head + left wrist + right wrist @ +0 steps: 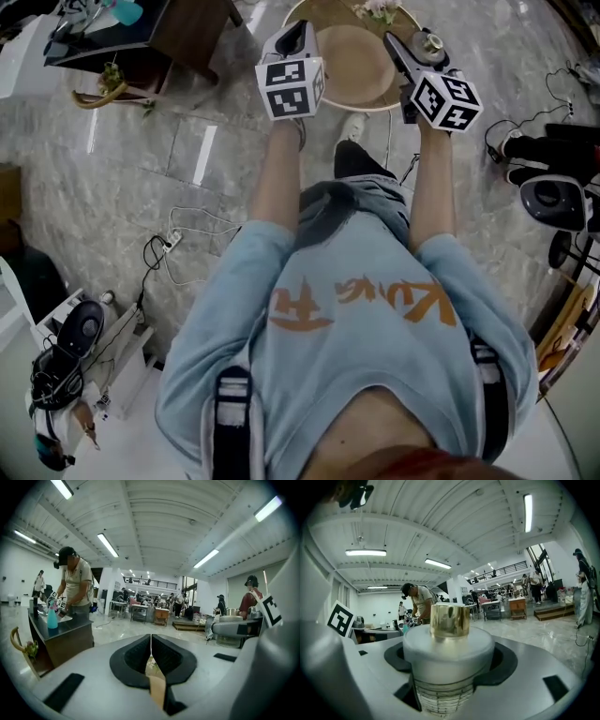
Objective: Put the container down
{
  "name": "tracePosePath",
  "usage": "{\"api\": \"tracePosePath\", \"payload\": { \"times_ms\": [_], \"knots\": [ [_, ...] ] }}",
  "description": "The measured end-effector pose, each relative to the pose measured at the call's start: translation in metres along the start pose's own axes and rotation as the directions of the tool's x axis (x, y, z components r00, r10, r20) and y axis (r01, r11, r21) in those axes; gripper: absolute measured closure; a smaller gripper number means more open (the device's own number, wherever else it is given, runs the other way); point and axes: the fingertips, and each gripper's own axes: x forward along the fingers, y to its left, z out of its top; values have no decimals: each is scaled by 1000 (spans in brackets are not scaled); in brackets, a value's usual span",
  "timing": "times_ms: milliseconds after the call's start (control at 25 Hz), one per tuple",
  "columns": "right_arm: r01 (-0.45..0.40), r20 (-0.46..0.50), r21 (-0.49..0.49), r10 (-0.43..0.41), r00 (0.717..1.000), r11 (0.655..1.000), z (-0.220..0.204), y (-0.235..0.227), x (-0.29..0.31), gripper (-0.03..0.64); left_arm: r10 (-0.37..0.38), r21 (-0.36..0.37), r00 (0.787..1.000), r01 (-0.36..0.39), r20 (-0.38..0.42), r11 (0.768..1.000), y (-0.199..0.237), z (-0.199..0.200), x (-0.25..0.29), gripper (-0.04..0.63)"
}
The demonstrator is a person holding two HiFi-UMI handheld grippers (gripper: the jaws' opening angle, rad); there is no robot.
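The right gripper (419, 54) is clamped on the container (449, 660), a frosted jar with a gold cap (450, 619). Its jaws press the line-patterned lower body from either side, the jar stands upright with the cap on top, and nothing supports it from below. In the head view it hangs in the air by the right rim of the round wooden table (352, 66). From above I cannot tell whether it is truly over the top or just outside that rim. That is the main hazard: if the jaws part before the base meets the wood, or while the jar is beyond the rim, it drops to the stone floor (187, 159) beside the table and may crack. The hold sits low on a smooth, rounded body with the heavy-looking cap above it. A quick tilt on the way down could therefore let the jar pivot or slip in the pads, land on an edge and topple. What looks like a small spray of flowers (378, 9) lies at the far side of the table, and a landing spot too far in could knock it. The left gripper (151, 654) has its jaws pressed together on nothing and hovers over the table's near left rim, close beside the right one. A sideways swing of either could bump the two together and jar the grip.
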Motion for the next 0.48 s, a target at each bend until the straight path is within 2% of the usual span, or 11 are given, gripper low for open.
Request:
{"api": "tracePosePath", "payload": {
  "times_ms": [240, 480],
  "knots": [
    [8, -62, 42, -5, 998, 999, -8, -67, 64, 258, 48, -3, 998, -48, -44, 999, 4, -3, 81, 563],
    [5, -82, 38, -2, 997, 999, 10, -124, 106, 256, 56, 11, 995, -55, -81, 998, -10, 13, 150, 563]
  ]
}}
